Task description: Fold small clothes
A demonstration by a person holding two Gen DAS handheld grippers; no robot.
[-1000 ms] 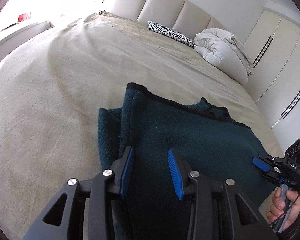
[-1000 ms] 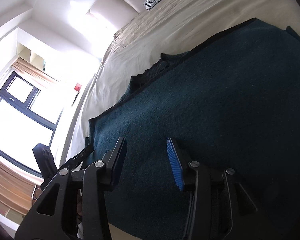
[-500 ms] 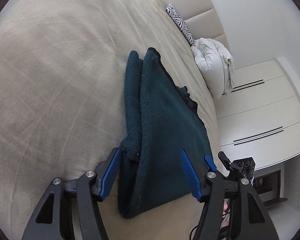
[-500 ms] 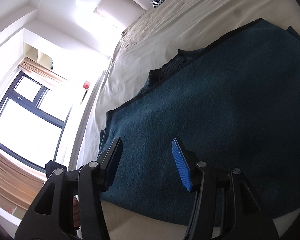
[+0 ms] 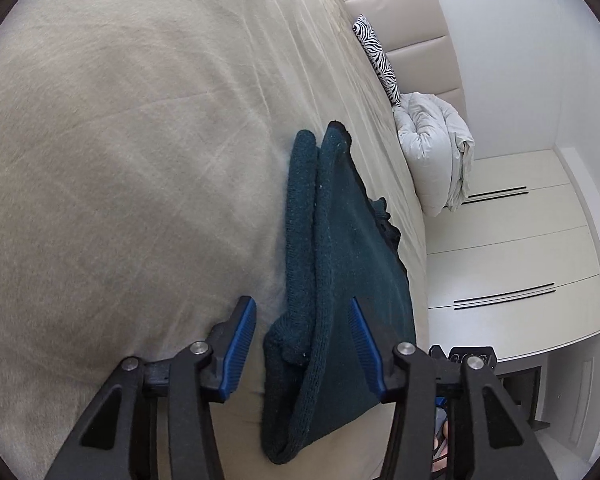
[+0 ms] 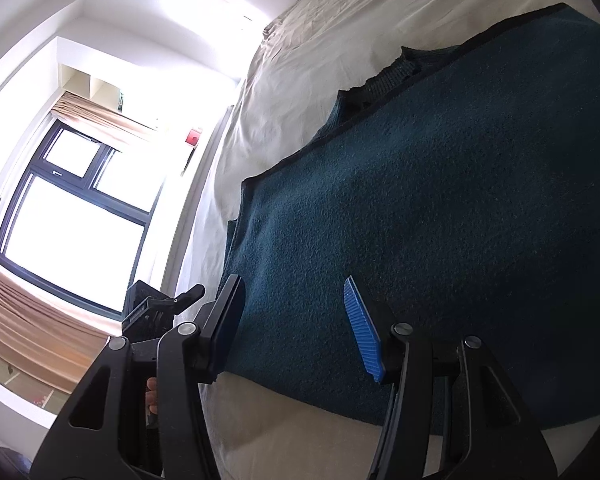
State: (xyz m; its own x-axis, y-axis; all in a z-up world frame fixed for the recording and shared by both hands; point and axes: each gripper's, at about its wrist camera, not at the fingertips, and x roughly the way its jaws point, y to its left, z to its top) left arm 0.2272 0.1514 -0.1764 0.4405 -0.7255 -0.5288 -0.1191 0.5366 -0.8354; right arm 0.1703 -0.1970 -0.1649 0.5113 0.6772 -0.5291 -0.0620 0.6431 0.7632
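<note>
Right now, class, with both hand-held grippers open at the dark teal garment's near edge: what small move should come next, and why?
Probably ease the left hand-held gripper forward and close it on the dark teal garment. Its jaws are open and straddle the garment's thick folded edge, gripping nothing, while the right hand-held gripper hovers open over the flat part.

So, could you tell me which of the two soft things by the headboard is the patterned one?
The zebra-striped black-and-white pillow, against the headboard; the bundled white duvet beside it is plain.
</note>
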